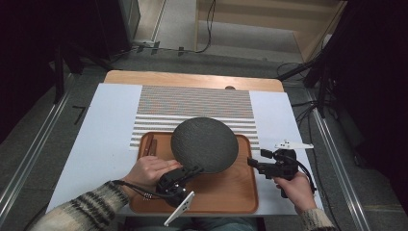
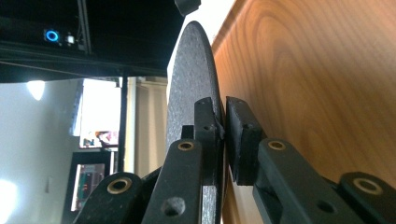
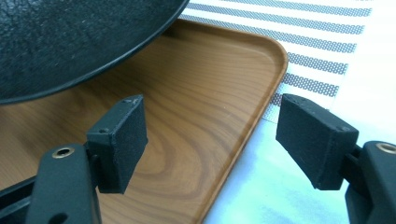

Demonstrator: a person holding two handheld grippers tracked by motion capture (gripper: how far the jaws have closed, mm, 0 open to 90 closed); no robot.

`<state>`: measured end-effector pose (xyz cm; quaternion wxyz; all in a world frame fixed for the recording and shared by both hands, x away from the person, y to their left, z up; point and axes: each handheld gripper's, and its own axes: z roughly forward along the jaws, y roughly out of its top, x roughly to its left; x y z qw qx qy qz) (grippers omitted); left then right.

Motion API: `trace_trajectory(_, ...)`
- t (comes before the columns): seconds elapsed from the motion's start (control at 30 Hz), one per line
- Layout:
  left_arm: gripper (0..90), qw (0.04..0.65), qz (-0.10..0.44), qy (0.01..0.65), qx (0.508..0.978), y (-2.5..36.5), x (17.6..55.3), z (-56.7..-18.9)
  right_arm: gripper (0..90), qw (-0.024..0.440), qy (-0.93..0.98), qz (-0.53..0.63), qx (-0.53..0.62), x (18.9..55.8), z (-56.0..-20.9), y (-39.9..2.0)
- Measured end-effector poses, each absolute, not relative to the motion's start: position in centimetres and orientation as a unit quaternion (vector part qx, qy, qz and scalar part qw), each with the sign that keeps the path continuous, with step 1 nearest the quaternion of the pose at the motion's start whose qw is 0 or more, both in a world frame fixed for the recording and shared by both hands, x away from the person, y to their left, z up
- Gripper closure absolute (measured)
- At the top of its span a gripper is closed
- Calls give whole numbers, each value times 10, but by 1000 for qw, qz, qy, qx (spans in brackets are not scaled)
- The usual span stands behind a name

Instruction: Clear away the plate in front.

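A round dark grey plate (image 1: 204,143) hangs above the brown wooden tray (image 1: 231,190). My left gripper (image 1: 193,170) is shut on the plate's near rim. In the left gripper view the plate (image 2: 189,88) stands edge-on between the two pads, beside the tray's wood (image 2: 317,79). My right gripper (image 1: 251,162) stands open at the tray's right edge, with nothing between its fingers. In the right gripper view its jaws (image 3: 212,140) straddle the tray's rim (image 3: 254,121), and the plate (image 3: 65,37) fills the upper left.
The tray lies on a white mat (image 1: 103,130) with a striped grey patch (image 1: 195,108), on a wooden table (image 1: 192,78). A dark brown object (image 1: 148,144) lies at the tray's far left corner. Cables and stands (image 1: 312,77) surround the table.
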<state>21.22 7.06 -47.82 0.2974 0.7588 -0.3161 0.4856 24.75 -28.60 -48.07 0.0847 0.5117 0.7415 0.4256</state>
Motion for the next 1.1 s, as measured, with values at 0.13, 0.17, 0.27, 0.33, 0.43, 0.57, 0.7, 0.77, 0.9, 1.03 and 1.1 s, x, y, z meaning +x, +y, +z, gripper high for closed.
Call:
trace_trajectory(0.13,841,300,480,-316,761,74,205,-480,228,84,743,425,510,250,-480,-284)
trace_trajectory(0.17,841,301,478,-315,763,75,203,-481,228,83,743,426,510,251,-480,-283)
trace_trajectory(0.27,840,299,472,-318,766,79,194,-484,228,82,745,427,506,253,-480,-281)
trace_trajectory(0.33,837,294,470,-326,765,81,189,-485,228,81,746,428,504,255,-480,-280)
trace_trajectory(0.43,840,292,472,-332,762,82,184,-487,228,81,746,429,503,257,-479,-278)
trace_trajectory(0.57,839,294,466,-327,768,82,184,-489,228,77,747,430,501,259,-479,-277)
trace_trajectory(0.7,832,283,457,-328,777,82,187,-495,228,79,747,431,500,260,-479,-277)
trace_trajectory(0.77,829,282,448,-322,785,81,189,-497,228,78,747,431,501,260,-479,-277)
trace_trajectory(0.9,846,277,437,-330,789,79,190,-504,228,78,747,431,500,259,-479,-277)
trace_trajectory(1.03,848,281,415,-330,800,77,191,-505,228,78,748,428,502,258,-479,-277)
trace_trajectory(1.1,847,286,414,-331,799,76,191,-505,228,78,748,428,501,258,-479,-277)
